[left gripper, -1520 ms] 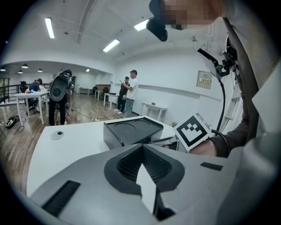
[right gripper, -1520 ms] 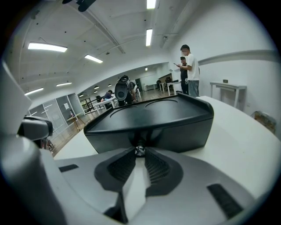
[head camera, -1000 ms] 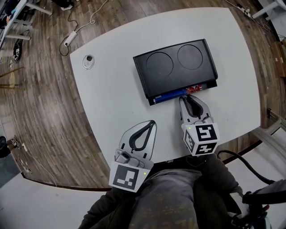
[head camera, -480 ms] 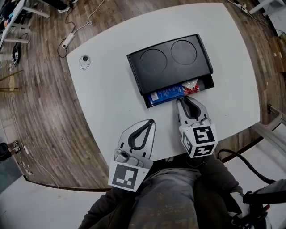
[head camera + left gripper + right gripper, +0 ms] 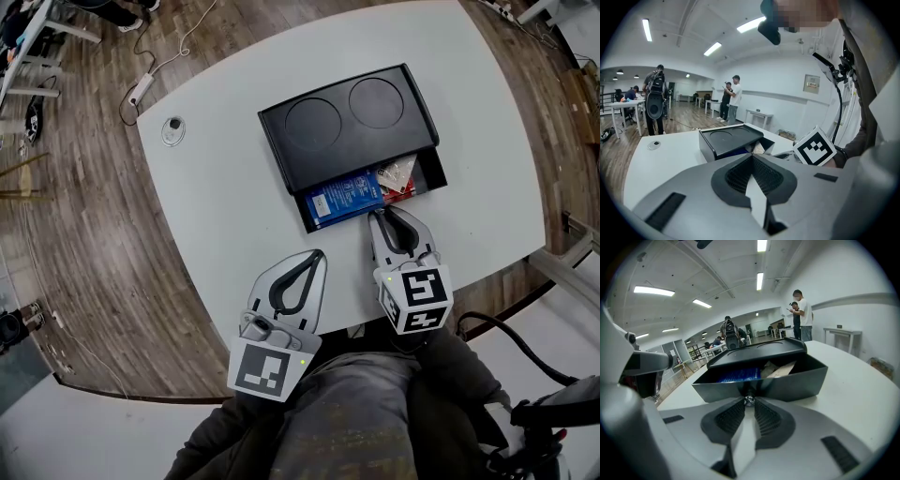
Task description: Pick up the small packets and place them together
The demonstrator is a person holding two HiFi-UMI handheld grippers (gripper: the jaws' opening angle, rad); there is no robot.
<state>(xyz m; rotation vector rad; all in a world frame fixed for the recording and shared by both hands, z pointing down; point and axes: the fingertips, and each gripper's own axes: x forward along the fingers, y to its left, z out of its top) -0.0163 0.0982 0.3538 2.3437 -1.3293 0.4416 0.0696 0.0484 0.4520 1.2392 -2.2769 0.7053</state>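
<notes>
Right tongs (image 5: pixel 387 212) are clamping the little knob (image 5: pixel 749 400) on the drawer (image 5: pixel 787 385), probably to reach the packets (image 5: pixel 356 195) lying inside, mid-frame. Left tongs (image 5: pixel 317 257) are hanging closed and empty, lower left.

A white table (image 5: pixel 225 216) with rounded corners stands on a wooden floor (image 5: pixel 84 234). Near its middle lies a black box (image 5: pixel 347 127) with two round recesses on top, its drawer (image 5: pixel 427 174) slid out toward the near edge, a small knob (image 5: pixel 749 400) on its front. A round disc (image 5: pixel 172 128) sits by the far left corner
</notes>
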